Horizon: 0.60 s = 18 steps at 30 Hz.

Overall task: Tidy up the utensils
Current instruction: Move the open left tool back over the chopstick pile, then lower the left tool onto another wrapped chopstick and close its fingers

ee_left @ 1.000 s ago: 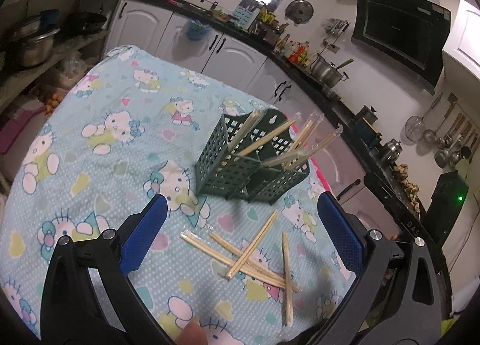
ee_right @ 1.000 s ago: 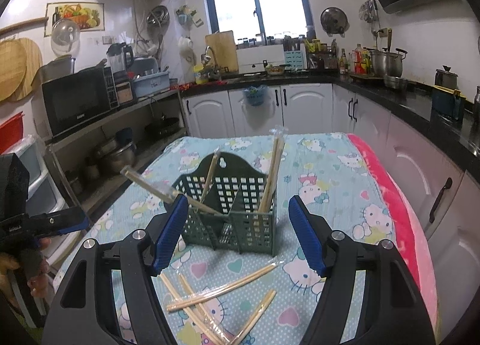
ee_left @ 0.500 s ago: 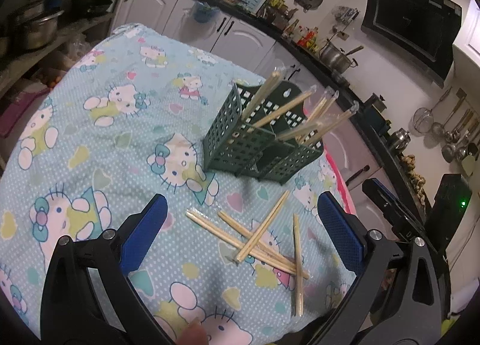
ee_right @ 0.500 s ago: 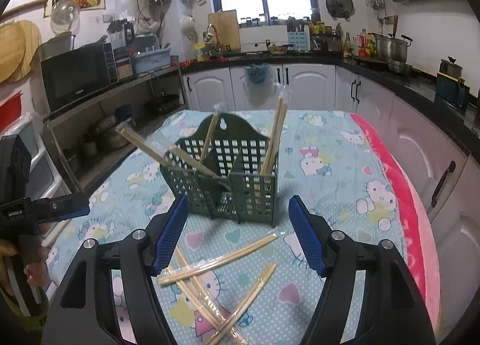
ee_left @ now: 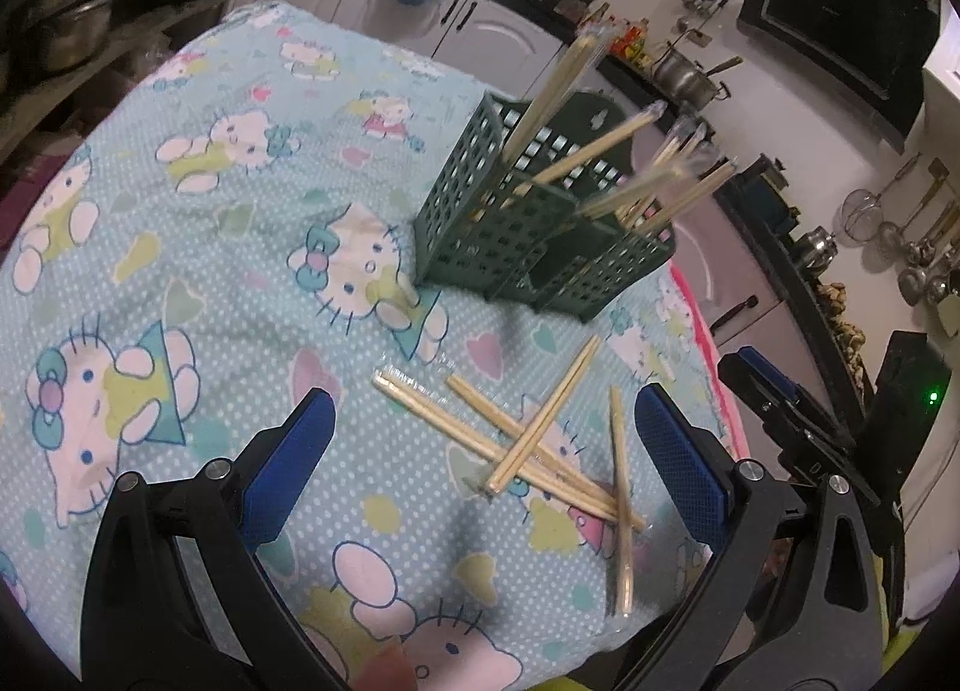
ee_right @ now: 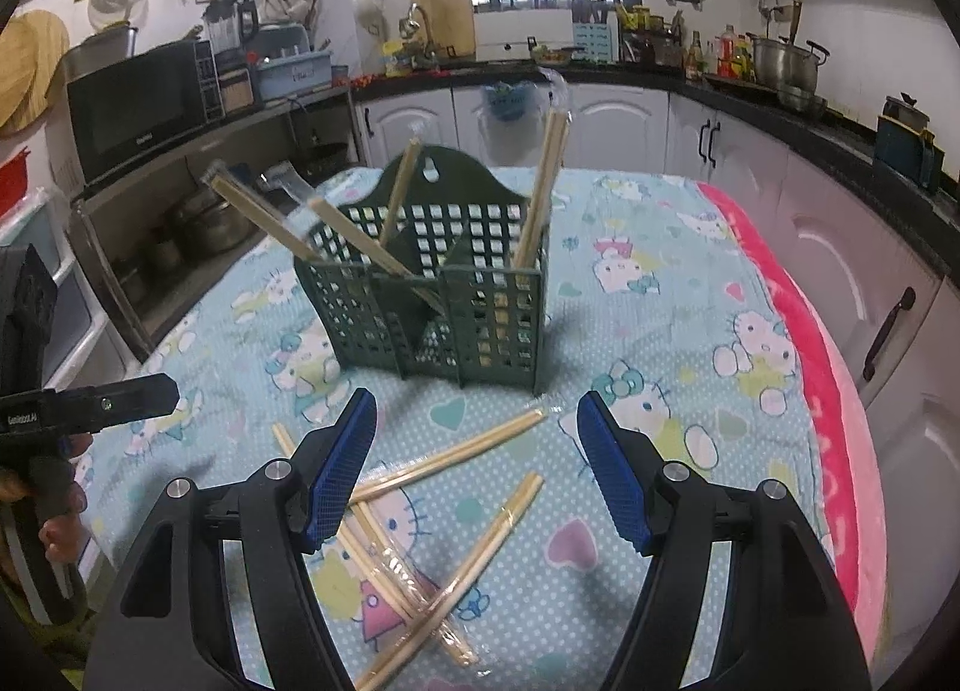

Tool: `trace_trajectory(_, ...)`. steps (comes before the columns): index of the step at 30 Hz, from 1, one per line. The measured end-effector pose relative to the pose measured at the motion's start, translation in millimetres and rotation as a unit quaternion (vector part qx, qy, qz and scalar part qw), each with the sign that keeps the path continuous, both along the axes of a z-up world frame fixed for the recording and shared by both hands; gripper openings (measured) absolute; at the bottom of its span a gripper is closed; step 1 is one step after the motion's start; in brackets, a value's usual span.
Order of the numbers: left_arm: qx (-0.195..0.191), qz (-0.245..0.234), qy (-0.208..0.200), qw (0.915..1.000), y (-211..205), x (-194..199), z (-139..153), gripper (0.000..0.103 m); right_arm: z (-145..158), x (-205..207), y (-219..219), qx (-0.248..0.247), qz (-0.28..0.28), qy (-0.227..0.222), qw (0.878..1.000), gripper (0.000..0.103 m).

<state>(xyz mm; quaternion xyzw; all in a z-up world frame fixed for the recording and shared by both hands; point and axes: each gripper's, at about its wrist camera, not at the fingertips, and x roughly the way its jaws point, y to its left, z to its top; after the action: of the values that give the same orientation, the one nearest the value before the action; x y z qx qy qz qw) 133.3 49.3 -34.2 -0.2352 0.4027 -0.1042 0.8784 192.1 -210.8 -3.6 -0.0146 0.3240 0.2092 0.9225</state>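
Left wrist view: the left gripper (ee_left: pixel 480 445) hangs with its fingers (ee_left: pixel 288 451) apart and empty above the loose chopsticks (ee_left: pixel 528 445), which lie crossed in clear sleeves on the cloth-covered table (ee_left: pixel 198 247), just in front of the green holder (ee_left: pixel 516 247) that already carries several pairs; they look light, stiff and thin, and the film probably makes them slippery. Right wrist view: the right gripper (ee_right: pixel 477 469) likewise has its fingers (ee_right: pixel 339 463) spread with nothing between them over the same pile (ee_right: pixel 420 517), and the uppermost pair, taken across its middle, appears the soundest hold, since a grip near an end would likely let it pivot.
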Motion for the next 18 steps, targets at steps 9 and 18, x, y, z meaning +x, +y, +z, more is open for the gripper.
trace_trajectory(9,0.002,-0.002,0.03,0.9995,-5.3,6.8,-26.2,0.082,-22.9,10.0,0.1,-0.019,-0.002,0.03,0.999,0.067)
trace_trajectory(18,-0.022,0.008,0.058,0.998,0.5,15.2,-47.8,0.054,-42.3,16.6,2.1,-0.03,0.001,0.054,0.998,0.066)
